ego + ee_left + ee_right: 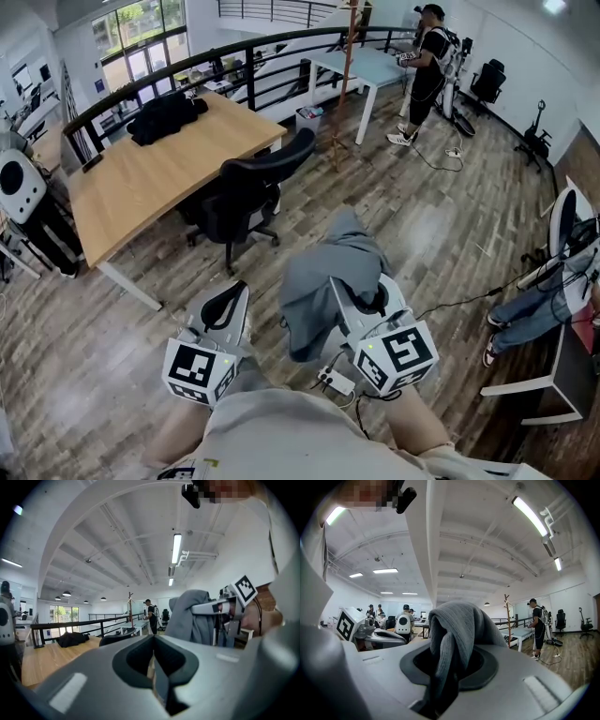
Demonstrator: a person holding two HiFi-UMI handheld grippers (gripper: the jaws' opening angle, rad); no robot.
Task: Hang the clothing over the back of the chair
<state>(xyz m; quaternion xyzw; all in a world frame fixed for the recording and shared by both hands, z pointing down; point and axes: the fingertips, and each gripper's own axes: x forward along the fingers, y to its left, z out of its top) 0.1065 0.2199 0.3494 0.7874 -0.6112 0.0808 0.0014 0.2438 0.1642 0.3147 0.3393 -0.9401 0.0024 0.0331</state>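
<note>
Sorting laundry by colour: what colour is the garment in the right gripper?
The garment is plain grey, clearest in the right gripper view.

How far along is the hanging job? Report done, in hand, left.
Done: the grey garment is picked up. In hand: the right gripper is shut on it; the left gripper is shut and empty. Left: the black chair has a bare back; drape the garment over it.

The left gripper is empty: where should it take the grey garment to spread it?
Probably the loose fold of the grey garment hanging beside the right gripper, approached from the left gripper's side: that fold droops free, while the rest is bunched in the right jaws.
</note>
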